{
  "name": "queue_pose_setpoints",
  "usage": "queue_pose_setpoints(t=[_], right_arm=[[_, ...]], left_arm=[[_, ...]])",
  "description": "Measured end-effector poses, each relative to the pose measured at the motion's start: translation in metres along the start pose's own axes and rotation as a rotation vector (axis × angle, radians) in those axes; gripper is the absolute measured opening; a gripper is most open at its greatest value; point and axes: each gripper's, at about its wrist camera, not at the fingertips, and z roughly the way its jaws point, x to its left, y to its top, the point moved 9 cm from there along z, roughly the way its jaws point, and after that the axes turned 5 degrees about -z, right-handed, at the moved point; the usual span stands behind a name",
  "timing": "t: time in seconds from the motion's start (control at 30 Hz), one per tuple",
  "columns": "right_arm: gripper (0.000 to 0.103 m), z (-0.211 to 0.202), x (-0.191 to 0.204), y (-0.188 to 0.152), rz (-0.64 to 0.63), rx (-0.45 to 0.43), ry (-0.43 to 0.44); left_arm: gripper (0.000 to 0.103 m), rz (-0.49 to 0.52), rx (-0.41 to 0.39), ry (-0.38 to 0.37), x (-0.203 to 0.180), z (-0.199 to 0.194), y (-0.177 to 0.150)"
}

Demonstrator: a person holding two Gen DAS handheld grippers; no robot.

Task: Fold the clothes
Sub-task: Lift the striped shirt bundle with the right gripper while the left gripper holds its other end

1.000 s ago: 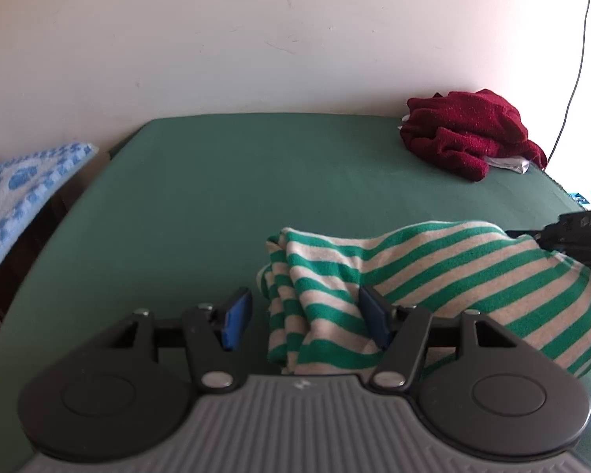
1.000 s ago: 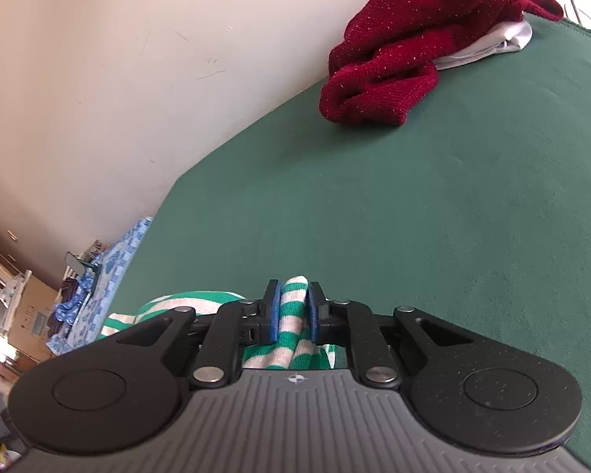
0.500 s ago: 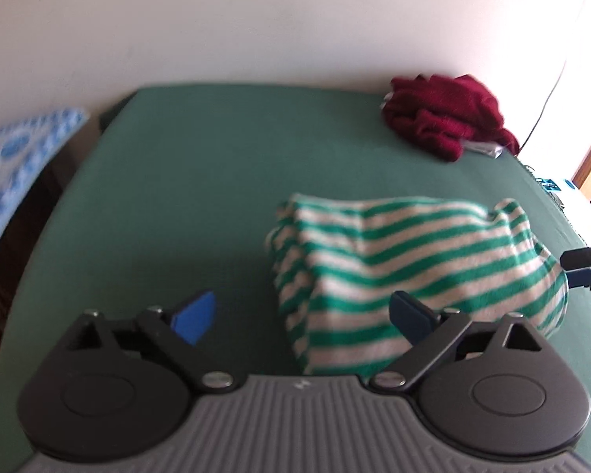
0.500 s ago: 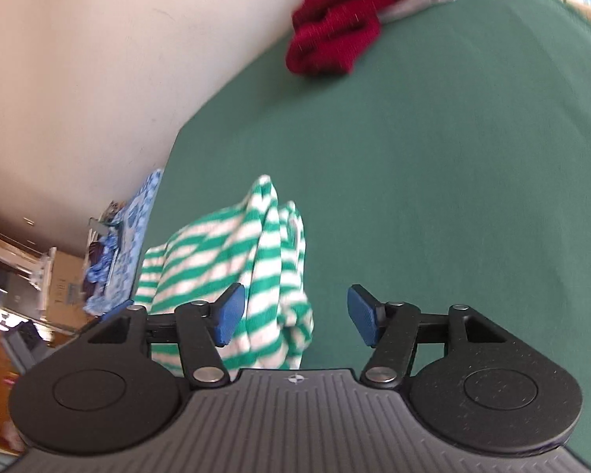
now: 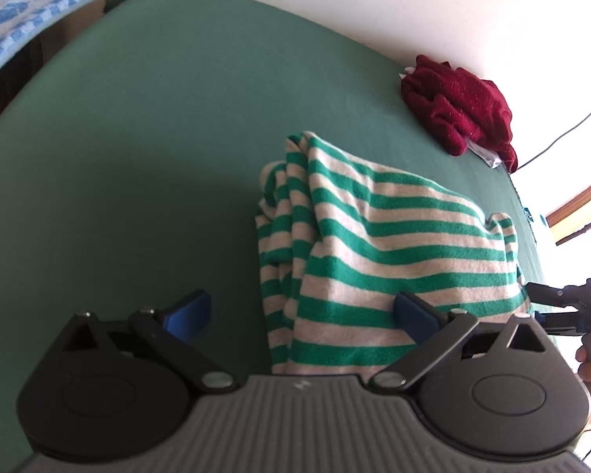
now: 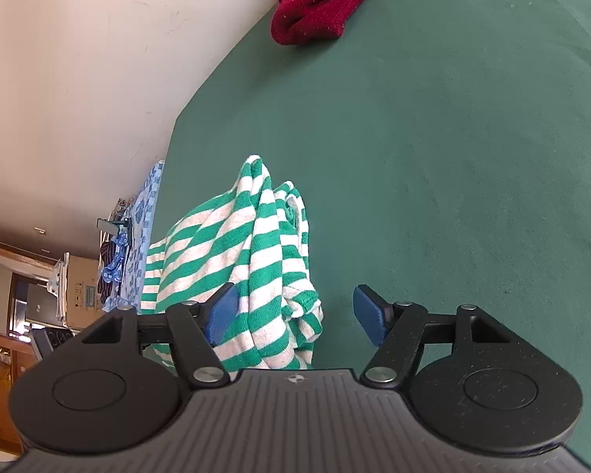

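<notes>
A green-covered bed fills both views, pushed up against a pale wall. The green-and-white striped garment lies folded in a loose bundle on it, near the front edge. A crumpled red garment sits well apart, by the wall. The left tongs gape wide over the striped bundle's near edge; the right tongs are spread too, gripping nothing.

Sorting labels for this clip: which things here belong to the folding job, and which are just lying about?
In the job:
striped garment
left hand-held gripper, open
right hand-held gripper, open

Lying about:
red garment at the far corner
blue patterned cloth beside the green bed
</notes>
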Motion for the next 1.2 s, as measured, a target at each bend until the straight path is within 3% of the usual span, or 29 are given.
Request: queue_pose_setpoints(t=[0.2,0.57,1.07,1.2], right_arm=[[0.069,0.001,-0.006,0.000,0.038,-0.001,0.047],[0.070,0.016,0.001,0.002,0.053,0.008,0.169],[0.071,0.026,0.013,0.006,0.011,0.039,0.189],[0.075,0.031,0.018,0.008,0.000,0.055,0.198]], left_arm=[[0.102,-0.027,0.007,-0.058,-0.005,0.005,0.004],[0.102,0.044,0.017,0.070,-0.019,0.019,0.011],[0.102,0.088,0.029,0.098,-0.022,0.025,0.011],[0.102,0.099,0.026,0.096,-0.023,0.025,0.011]])
